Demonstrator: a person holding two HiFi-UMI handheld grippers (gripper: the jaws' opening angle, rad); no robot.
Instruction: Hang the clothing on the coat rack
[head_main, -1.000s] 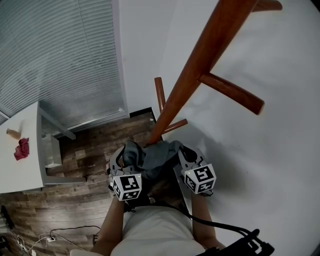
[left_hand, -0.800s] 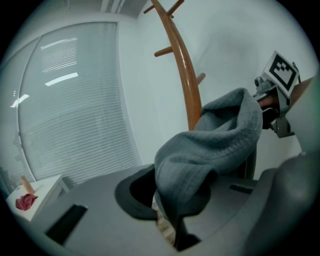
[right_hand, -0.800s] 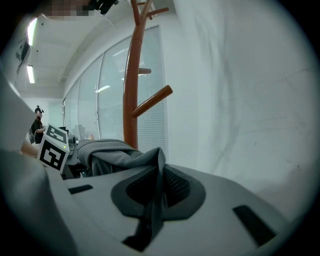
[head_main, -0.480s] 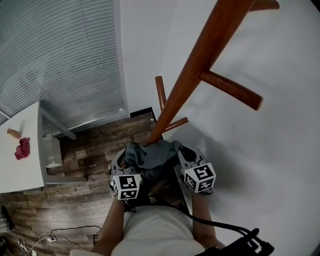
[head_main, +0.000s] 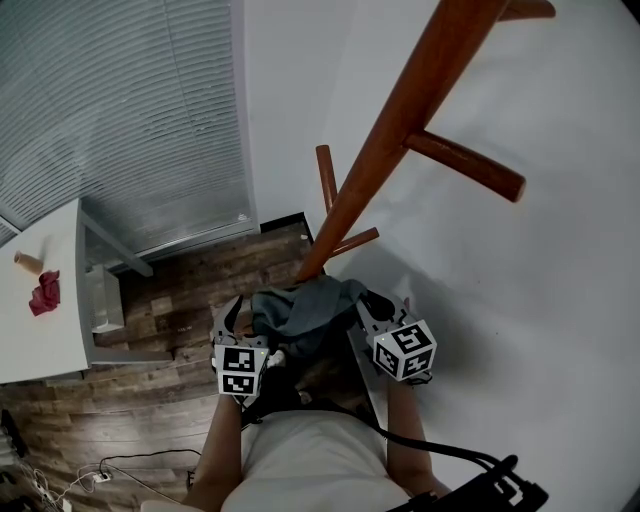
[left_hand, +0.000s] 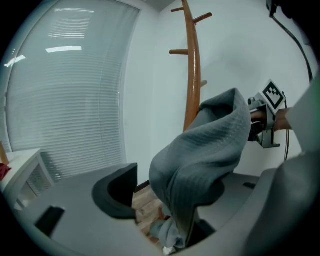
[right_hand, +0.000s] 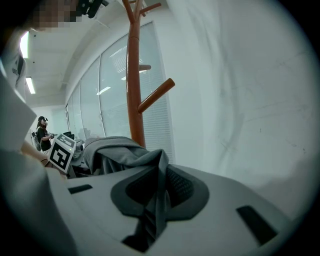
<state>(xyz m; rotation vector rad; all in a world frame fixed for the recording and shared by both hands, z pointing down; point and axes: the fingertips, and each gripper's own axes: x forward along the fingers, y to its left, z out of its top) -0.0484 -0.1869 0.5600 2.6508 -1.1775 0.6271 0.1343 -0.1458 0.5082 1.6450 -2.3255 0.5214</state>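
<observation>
A grey garment hangs bunched between my two grippers, just in front of the foot of the brown wooden coat rack. My right gripper is shut on one fold of it; in the right gripper view the cloth runs pinched between the pads. My left gripper has its jaws opening. In the left gripper view the garment drapes over the right-hand jaw, while the left pad stands apart from it. The rack's pegs stick out high above.
A white table at the left carries a red cloth and a small brown object. Window blinds fill the far left, a white wall the right. Cables lie on the wood floor.
My left gripper's jaws have come apart and the gripper has shifted slightly left, away from the garment. The right gripper keeps its hold and has barely moved.
</observation>
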